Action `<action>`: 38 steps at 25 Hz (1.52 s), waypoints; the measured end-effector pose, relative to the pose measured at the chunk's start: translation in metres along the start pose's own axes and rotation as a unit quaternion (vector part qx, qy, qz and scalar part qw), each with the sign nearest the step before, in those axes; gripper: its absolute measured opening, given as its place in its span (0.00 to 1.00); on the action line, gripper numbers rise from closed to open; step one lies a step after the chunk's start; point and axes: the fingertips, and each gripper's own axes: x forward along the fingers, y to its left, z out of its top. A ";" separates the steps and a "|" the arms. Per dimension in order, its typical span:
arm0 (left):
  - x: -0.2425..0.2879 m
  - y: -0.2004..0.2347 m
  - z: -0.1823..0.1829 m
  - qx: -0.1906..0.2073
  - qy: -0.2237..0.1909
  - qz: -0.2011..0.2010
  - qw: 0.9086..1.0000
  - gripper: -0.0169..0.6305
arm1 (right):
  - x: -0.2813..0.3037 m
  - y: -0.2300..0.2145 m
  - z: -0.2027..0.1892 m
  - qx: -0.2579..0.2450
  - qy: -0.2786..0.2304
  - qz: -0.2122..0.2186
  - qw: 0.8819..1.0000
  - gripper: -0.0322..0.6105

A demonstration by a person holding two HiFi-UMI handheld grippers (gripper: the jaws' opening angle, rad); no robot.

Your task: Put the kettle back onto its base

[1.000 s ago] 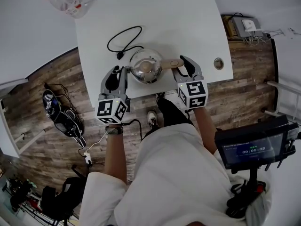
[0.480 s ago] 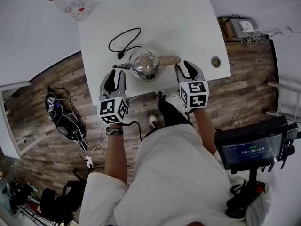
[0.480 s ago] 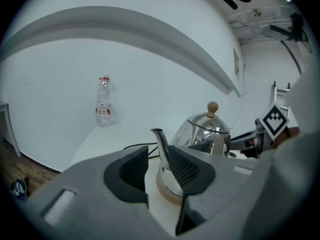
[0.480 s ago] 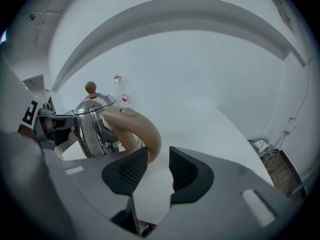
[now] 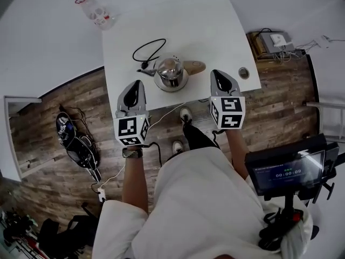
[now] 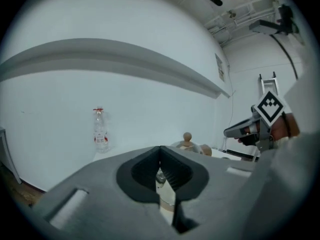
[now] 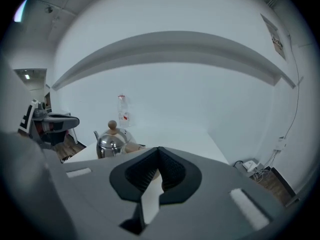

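A shiny steel kettle (image 5: 170,72) with a wooden knob and a wooden handle (image 5: 194,67) stands upright on the white table (image 5: 205,31). A black cord (image 5: 148,50) loops away from under it; the base itself is not visible beneath it. My left gripper (image 5: 135,85) hangs shut and empty to the kettle's near left, apart from it. My right gripper (image 5: 216,75) hangs shut and empty to its near right, just short of the handle. From the right gripper view the kettle (image 7: 112,142) is ahead at the left, past the closed jaws (image 7: 159,153). In the left gripper view the kettle (image 6: 189,143) peeks over the closed jaws (image 6: 160,151).
A clear plastic bottle (image 5: 96,12) stands at the table's far left corner. A round cable hole (image 5: 243,73) sits near the table's right front edge. A screen on a stand (image 5: 285,169) is at the person's right. Cables and gear (image 5: 73,136) lie on the wooden floor.
Both grippers have let go of the kettle, drawn back toward the person and risen, and their jaws have gone from open to shut. The kettle stays standing on the table.
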 end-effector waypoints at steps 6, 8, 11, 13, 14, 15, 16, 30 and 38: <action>-0.040 -0.027 0.058 0.045 -0.049 -0.021 0.998 0.03 | -0.056 0.020 0.058 -0.011 -0.084 0.016 0.996 0.05; -0.061 -0.035 0.080 0.058 -0.067 -0.022 0.996 0.03 | -0.083 0.029 0.079 -0.016 -0.115 0.021 0.993 0.05; -0.090 -0.052 0.106 0.074 -0.093 -0.024 0.993 0.03 | -0.125 0.038 0.103 -0.026 -0.156 0.026 0.987 0.05; -0.099 -0.061 0.119 0.083 -0.107 -0.026 0.990 0.03 | -0.140 0.042 0.115 -0.041 -0.177 0.029 0.983 0.05; -0.101 -0.063 0.124 0.088 -0.113 -0.027 0.989 0.03 | -0.144 0.045 0.120 -0.047 -0.186 0.031 0.981 0.05; -0.103 -0.065 0.128 0.091 -0.117 -0.028 0.989 0.03 | -0.147 0.047 0.125 -0.052 -0.192 0.034 0.979 0.05; -0.106 -0.066 0.131 0.094 -0.120 -0.029 0.988 0.03 | -0.150 0.050 0.128 -0.055 -0.197 0.037 0.978 0.05; -0.178 -0.082 0.160 0.112 -0.157 -0.021 0.981 0.03 | -0.233 0.085 0.145 -0.075 -0.247 0.042 0.965 0.05; -0.194 -0.080 0.159 0.109 -0.156 -0.021 0.981 0.03 | -0.242 0.091 0.132 -0.063 -0.238 0.033 0.969 0.05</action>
